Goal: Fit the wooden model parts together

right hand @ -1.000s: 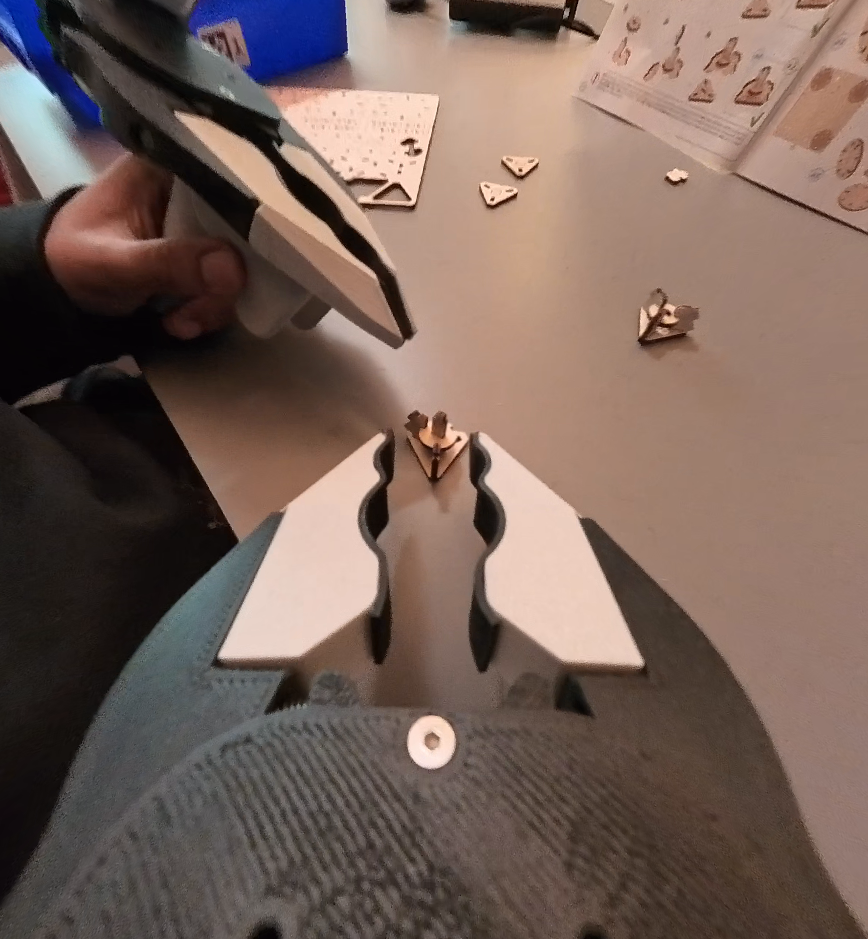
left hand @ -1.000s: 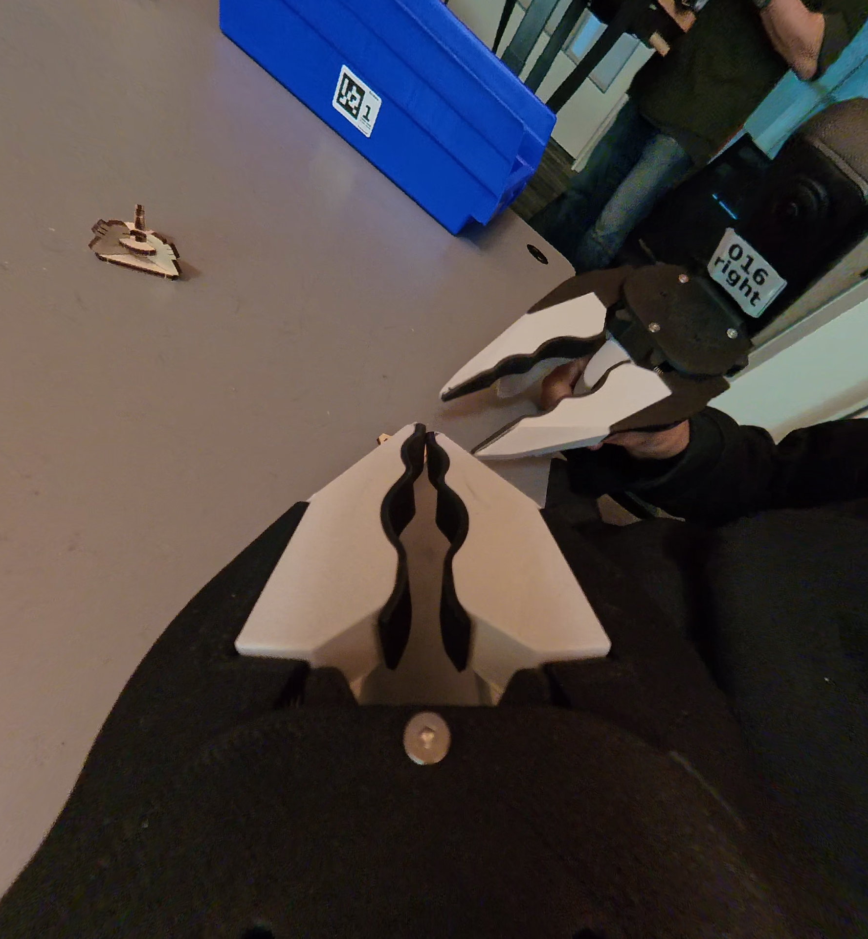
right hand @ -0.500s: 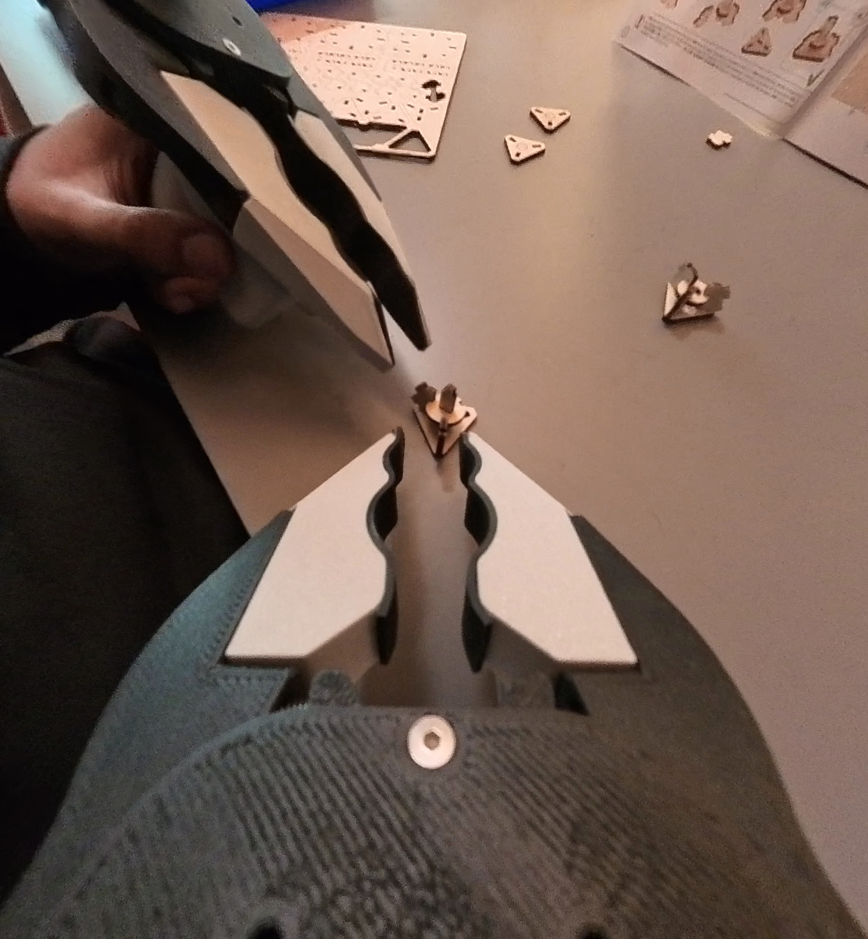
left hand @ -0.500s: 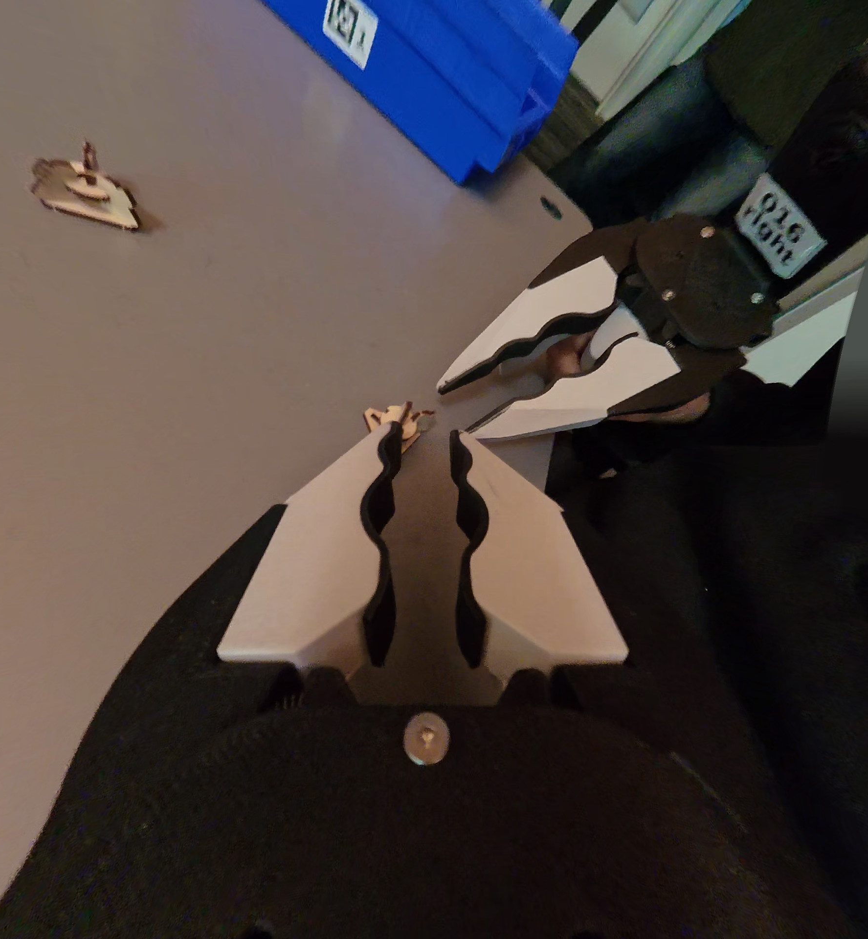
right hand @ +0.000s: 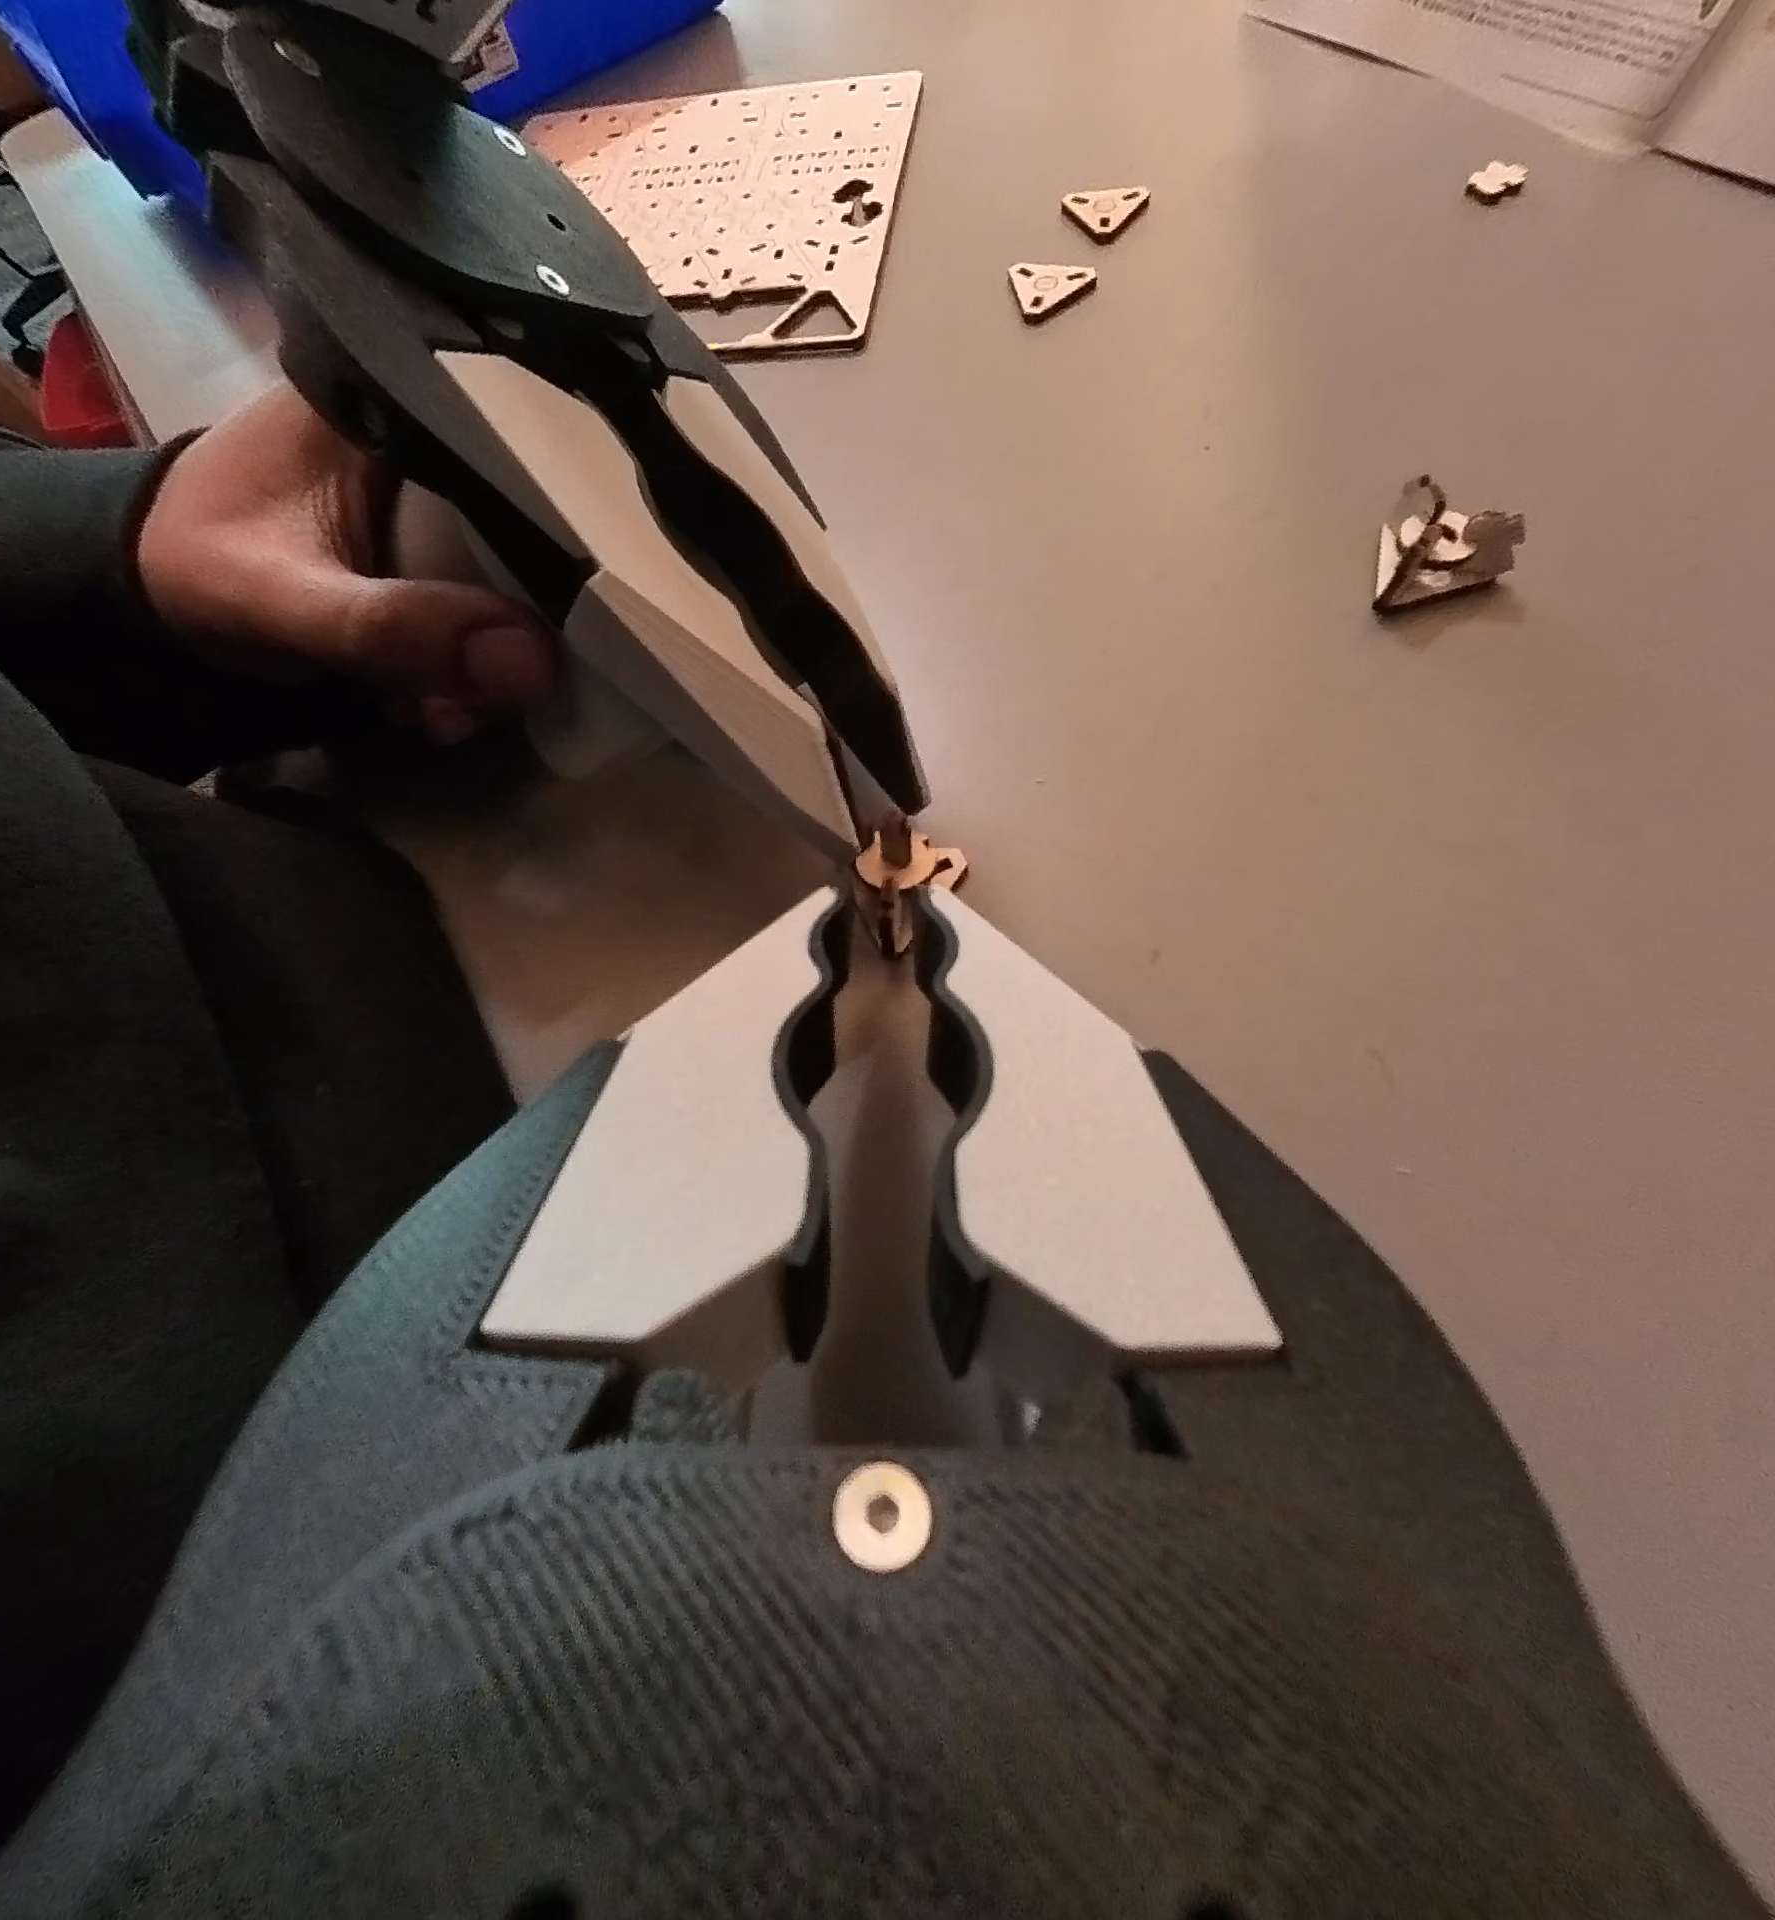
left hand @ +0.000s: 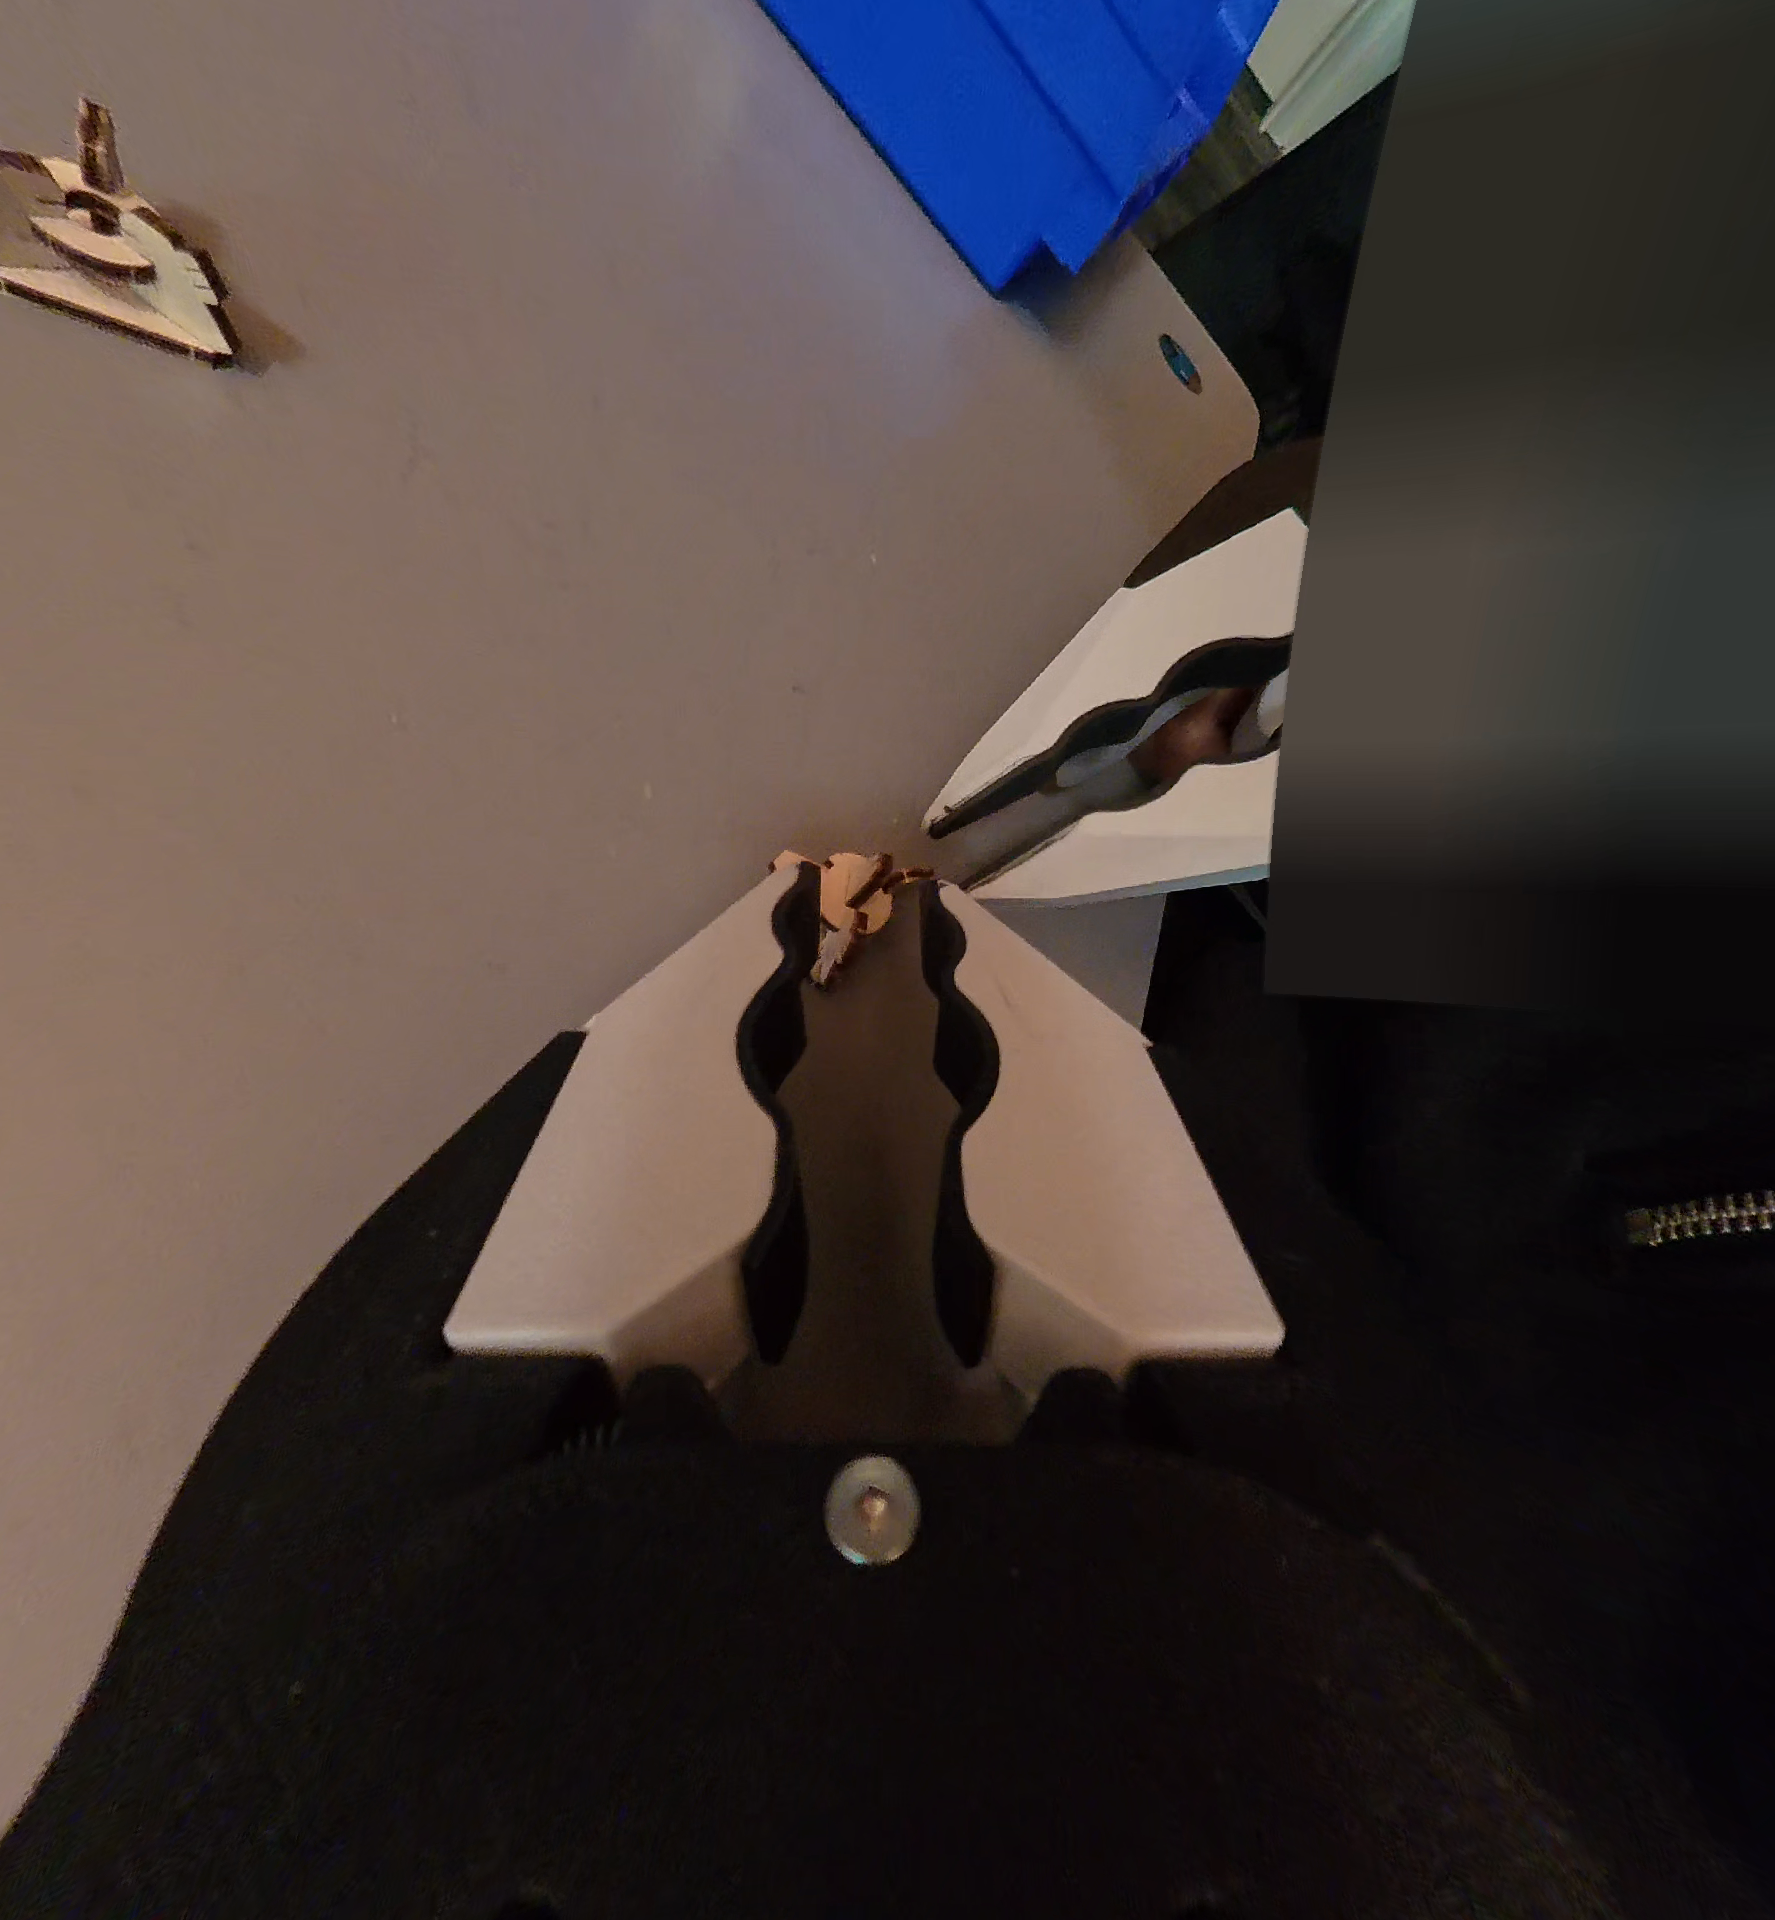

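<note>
A small wooden assembly (right hand: 904,868), a flat triangle with a disc and an upright peg, lies on the grey table (right hand: 1278,935) close to its near edge. My right gripper (right hand: 888,914) has its jaws narrowed around the pointed end, with a thin gap on each side. My left gripper (left hand: 857,888) is open. The assembly (left hand: 847,904) sits between its tips, against the left pad (left hand: 789,935) and apart from the other. In the right wrist view the left gripper (right hand: 888,821) comes down from the upper left with its tips at the peg. The right gripper (left hand: 945,852) shows at the right of the left wrist view.
A second wooden assembly (right hand: 1439,551) lies farther out on the table and also shows in the left wrist view (left hand: 83,249). A punched wooden sheet (right hand: 758,177), two loose triangles (right hand: 1104,213), a paper sheet (right hand: 1589,62) and a blue bin (left hand: 1018,114) are beyond. The grippers are tip to tip, or close to it.
The left gripper opened and moved down onto the assembly. The right gripper's jaws narrowed and moved forward around its pointed end.
</note>
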A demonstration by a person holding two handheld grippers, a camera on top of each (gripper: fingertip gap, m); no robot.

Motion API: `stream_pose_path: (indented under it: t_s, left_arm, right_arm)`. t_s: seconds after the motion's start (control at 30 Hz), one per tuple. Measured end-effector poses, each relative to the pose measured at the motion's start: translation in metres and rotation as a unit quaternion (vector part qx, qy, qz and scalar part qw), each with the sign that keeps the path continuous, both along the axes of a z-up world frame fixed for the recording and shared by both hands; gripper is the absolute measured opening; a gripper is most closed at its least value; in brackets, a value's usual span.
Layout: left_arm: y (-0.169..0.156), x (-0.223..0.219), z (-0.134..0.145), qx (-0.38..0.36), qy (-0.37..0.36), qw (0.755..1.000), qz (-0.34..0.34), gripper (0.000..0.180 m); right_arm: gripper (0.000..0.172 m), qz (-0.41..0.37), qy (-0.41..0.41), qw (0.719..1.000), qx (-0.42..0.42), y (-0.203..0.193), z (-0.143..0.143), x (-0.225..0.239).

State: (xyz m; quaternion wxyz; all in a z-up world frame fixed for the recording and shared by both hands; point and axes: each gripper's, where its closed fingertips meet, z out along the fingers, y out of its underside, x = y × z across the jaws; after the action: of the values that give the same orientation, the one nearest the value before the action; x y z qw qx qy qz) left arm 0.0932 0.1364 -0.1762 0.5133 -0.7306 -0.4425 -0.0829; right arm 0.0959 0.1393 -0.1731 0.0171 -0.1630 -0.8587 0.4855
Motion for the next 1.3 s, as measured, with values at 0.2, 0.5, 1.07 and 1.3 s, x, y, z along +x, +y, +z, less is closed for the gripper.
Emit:
stream_pose_path:
  t_s: [0.2, 0.5, 1.07, 1.3]
  left_arm:
    - [0.002, 0.000, -0.004, -0.004, -0.017, 1.000, -0.007, 0.012]
    - [0.002, 0.000, -0.006, -0.011, -0.020, 1.000, -0.006, 0.010]
    - [0.006, 0.000, -0.009, -0.010, -0.036, 0.999, 0.019, 0.009]
    - [0.006, -0.001, -0.009, -0.046, -0.022, 0.998, 0.045, 0.008]
  right_arm:
    - [0.008, 0.002, 0.015, 1.000, 0.018, -0.001, -0.004, 0.001]
    - [0.005, 0.002, 0.061, 0.997, 0.055, 0.005, -0.012, 0.002]
    - [0.002, 0.013, 0.012, 0.999, 0.039, 0.005, -0.011, 0.003]
    - [0.001, 0.001, -0.026, 0.998, 0.053, 0.005, -0.011, 0.002]
